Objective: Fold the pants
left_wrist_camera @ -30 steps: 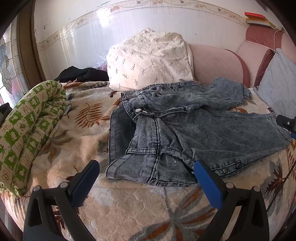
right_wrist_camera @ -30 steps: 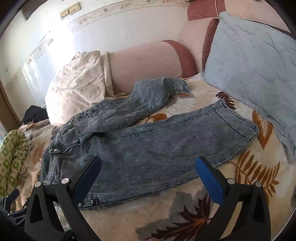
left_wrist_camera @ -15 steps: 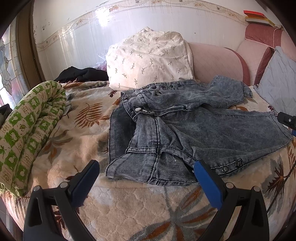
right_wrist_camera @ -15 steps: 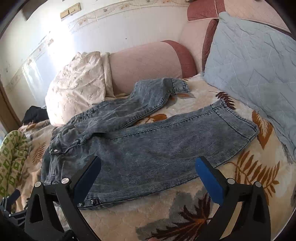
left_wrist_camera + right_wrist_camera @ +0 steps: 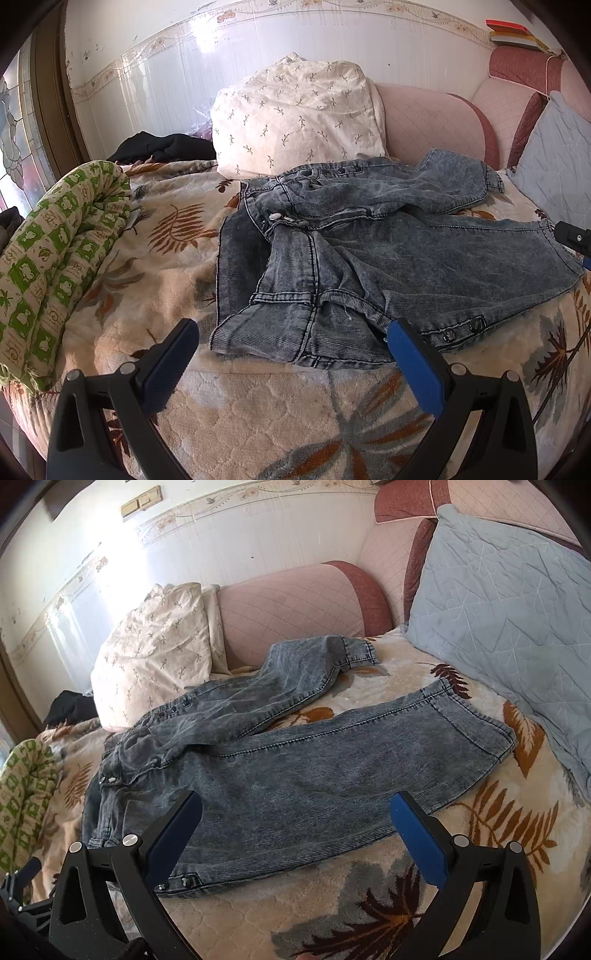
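A: Grey acid-washed pants (image 5: 388, 258) lie unfolded across a bed (image 5: 258, 406) covered in a cream leaf-print quilt, the waistband turned toward a rolled green-and-white blanket (image 5: 55, 266) at the bed's edge.

B: And the legs?

A: Seen from the right wrist, the two legs part in a V. The near leg (image 5: 351, 775) lies flat, its hem close to a blue-grey quilted pillow (image 5: 517, 609). The far leg (image 5: 295, 675) runs, slightly rumpled, toward a pink padded headboard (image 5: 295, 602).

B: Where are the tools?

A: The left tool (image 5: 291, 354) hovers just off the waist end, its blue-padded fingers spread wide and gripping nothing. The right finger (image 5: 413, 365) overlaps the edge of the denim in the picture; whether it touches the cloth I cannot tell. The right tool (image 5: 295, 830) hangs over the near leg, equally spread and empty.

B: Anything else on the bed?

A: A cream pillow with a sprig print (image 5: 299, 118) leans against the wall just behind the waistband, and a heap of dark clothing (image 5: 162, 147) sits to its left. The fly is undone, the front flap folded open, with a metal button (image 5: 275, 217) showing at the waist.
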The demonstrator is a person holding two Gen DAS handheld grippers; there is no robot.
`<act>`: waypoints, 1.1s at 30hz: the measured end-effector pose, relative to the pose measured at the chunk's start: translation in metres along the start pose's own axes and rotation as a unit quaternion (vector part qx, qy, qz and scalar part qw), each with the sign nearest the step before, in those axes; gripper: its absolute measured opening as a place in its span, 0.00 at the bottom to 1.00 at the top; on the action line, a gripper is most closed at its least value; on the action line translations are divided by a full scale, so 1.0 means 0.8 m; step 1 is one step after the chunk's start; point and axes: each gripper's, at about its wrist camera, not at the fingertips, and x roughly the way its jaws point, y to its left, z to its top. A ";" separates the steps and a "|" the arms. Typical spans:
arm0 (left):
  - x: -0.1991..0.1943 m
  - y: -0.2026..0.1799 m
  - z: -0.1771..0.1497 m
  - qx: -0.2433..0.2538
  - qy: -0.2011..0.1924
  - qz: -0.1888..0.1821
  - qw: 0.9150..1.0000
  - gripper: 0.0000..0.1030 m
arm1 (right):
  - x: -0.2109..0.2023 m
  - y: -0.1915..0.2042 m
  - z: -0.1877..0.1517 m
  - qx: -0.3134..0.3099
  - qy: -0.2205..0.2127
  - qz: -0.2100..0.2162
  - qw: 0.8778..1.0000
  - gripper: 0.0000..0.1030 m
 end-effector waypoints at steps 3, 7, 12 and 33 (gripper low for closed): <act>0.000 0.000 0.000 0.000 0.001 -0.001 1.000 1.00 | -0.001 0.000 0.000 0.000 -0.001 0.000 1.000 1.00; 0.001 0.002 0.002 0.005 0.002 -0.001 1.000 1.00 | -0.001 0.001 -0.001 0.000 -0.002 -0.001 1.000 1.00; 0.012 0.044 0.047 -0.009 0.006 -0.017 1.000 1.00 | -0.007 -0.011 0.016 -0.005 -0.014 0.005 1.000 1.00; 0.239 0.188 0.192 -0.141 0.071 0.028 0.987 1.00 | 0.320 -0.004 0.275 -0.010 0.144 0.045 0.988 0.98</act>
